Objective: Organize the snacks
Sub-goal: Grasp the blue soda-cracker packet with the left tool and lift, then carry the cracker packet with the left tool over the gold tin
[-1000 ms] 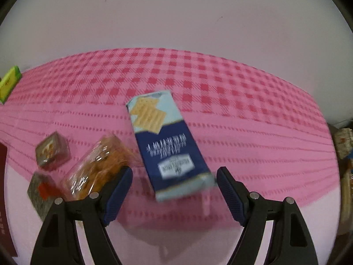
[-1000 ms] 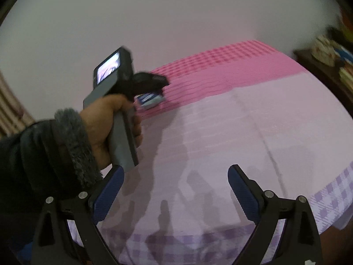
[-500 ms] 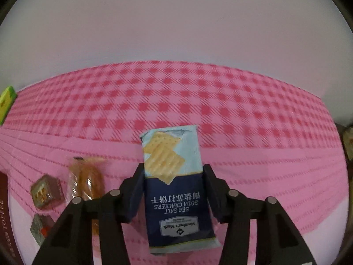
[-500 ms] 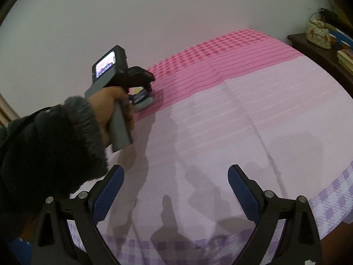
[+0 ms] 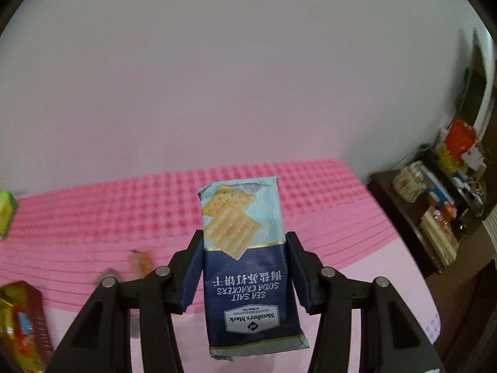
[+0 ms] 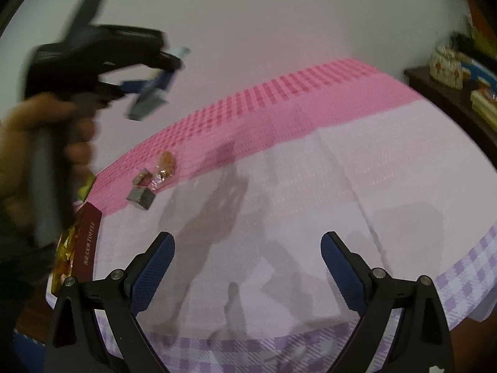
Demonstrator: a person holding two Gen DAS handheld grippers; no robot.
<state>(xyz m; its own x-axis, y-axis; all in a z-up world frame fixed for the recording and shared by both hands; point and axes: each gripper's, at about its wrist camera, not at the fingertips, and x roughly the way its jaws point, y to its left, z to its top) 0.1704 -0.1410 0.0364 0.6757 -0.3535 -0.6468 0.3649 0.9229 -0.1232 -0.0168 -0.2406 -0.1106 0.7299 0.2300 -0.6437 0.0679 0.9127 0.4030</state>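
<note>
Left tool (image 5: 245, 270) clenched on the blue and pale-teal foil pack of sea salt soda crackers (image 5: 248, 267), pads pressing both long edges, pack lifted clear of the tabletop (image 6: 279, 186) and seen upside-down in the left wrist view, cracker picture end pointing away. In the right wrist view the same pack (image 6: 149, 99) sits blurred in that tool up at the left, well above the cloth, gripped by a person's hand (image 6: 40, 143) with a dark sleeve below. Right tool (image 6: 247, 267) released, jaws wide with nothing between them, hanging over bare cloth near the front edge. Surface: tabletop covered by a cloth in bands, pink gingham at the far side, pink stripes next, pale lilac in the middle, purple-and-white check along the near hem. Left on the cloth at the pink/lilac boundary: a clear wrapper of orange-brown snacks (image 6: 166, 163) and two small dark foil-wrapped cubes (image 6: 141, 197), close together. At the left edge, a dark red box printed TOFFEE (image 6: 88, 242) with gold-wrapped pieces inside, and a yellow-green packet (image 5: 6, 217) further back. Room: plain pinkish-white wall (image 5: 217, 77) directly behind the tabletop. Right side has a dark wooden shelf unit (image 5: 419, 217) crowded with a floral white jar, books and packets, too small to tell more. A white door or frame edge shows at the far right.
</note>
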